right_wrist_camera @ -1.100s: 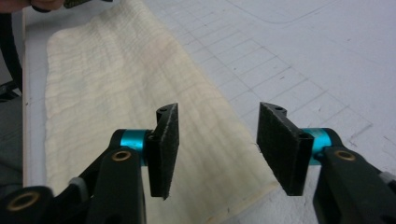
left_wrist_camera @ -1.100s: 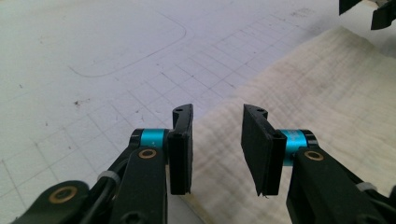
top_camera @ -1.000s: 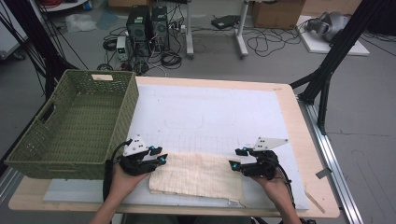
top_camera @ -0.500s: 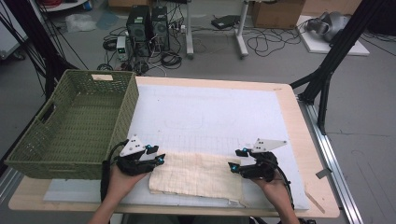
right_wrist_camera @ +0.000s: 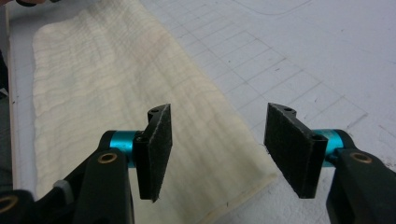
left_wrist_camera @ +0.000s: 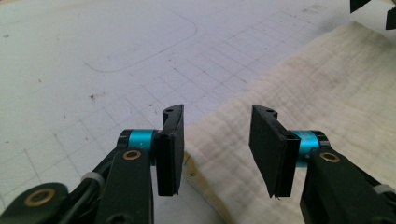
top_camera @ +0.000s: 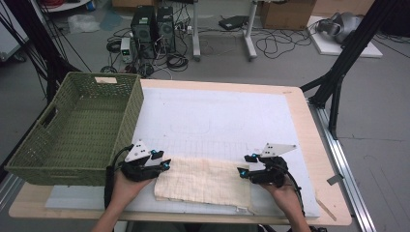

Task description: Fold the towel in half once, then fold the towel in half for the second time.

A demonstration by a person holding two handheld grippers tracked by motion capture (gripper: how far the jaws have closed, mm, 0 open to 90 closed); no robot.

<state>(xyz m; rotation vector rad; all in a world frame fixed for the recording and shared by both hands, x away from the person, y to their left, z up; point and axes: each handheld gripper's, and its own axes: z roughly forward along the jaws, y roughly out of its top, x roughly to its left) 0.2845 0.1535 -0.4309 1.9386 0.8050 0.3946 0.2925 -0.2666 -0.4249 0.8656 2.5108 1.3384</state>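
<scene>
Lying: cloth (top_camera: 203, 180) flat on the white mat (top_camera: 217, 121), lower centre of the high view
Long axis: left to right across the frame, between the two grippers
Left gripper (top_camera: 163, 165): jaws apart over the cloth's left end
Right gripper (top_camera: 243, 170): jaws apart at the cloth's right end
Basket (top_camera: 72, 130): green, left of frame, beside the left gripper

The cloth (right_wrist_camera: 116, 93) runs off the right gripper view's bottom edge; its near corners unseen
</scene>
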